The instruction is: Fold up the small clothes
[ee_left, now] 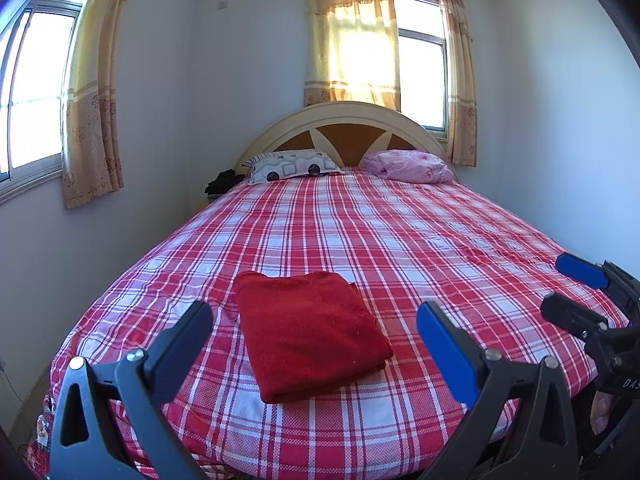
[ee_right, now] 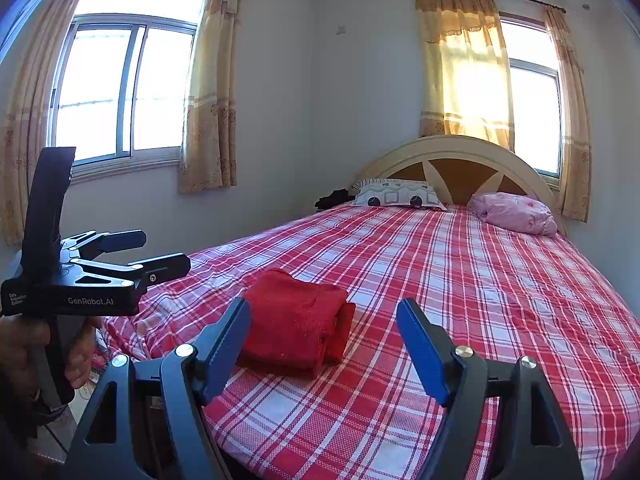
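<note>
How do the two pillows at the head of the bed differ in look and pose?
The left pillow is white with grey squares and dark circles; the right pillow is pink. The left pillow lies flat and smooth; the right pillow is bunched and crumpled. Both rest on the checked bedsheet against the headboard.

White walls enclose a bed (ee_left: 400, 240) with a red-and-white plaid sheet and an arched cream-and-brown headboard (ee_left: 344, 128); a patterned pillow (ee_left: 292, 164) and a pink pillow (ee_left: 412, 166) lie at its head, while sunlit windows (ee_right: 124, 88) carry beige curtains (ee_left: 352, 36)
</note>
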`<act>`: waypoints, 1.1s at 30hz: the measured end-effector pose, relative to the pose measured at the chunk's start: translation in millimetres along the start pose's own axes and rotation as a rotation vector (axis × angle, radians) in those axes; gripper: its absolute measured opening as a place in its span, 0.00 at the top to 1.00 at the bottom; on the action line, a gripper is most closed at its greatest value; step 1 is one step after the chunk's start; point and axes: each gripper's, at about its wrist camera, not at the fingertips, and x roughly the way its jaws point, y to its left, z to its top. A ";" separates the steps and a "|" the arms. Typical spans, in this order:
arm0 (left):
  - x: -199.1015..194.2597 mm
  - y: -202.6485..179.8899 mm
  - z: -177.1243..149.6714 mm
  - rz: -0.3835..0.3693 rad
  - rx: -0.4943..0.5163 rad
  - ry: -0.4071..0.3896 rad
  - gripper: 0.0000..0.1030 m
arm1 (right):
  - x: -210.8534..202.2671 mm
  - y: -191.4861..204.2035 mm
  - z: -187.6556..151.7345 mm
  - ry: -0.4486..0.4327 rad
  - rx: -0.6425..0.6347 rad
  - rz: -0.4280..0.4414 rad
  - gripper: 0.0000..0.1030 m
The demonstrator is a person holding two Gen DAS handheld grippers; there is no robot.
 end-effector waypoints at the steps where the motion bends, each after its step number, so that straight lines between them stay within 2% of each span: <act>1: -0.1 -0.1 0.2 0.004 0.000 0.000 0.00 | -0.6 -0.3 0.4 -0.003 0.000 0.000 0.26; 18: -4.0 4.2 3.8 0.006 0.005 -0.020 0.00 | -4.8 -0.4 2.1 -0.028 -0.002 -0.001 0.26; 33: -1.2 5.1 1.8 0.004 0.028 -0.031 0.00 | -0.1 1.3 1.4 -0.003 -0.007 0.005 0.26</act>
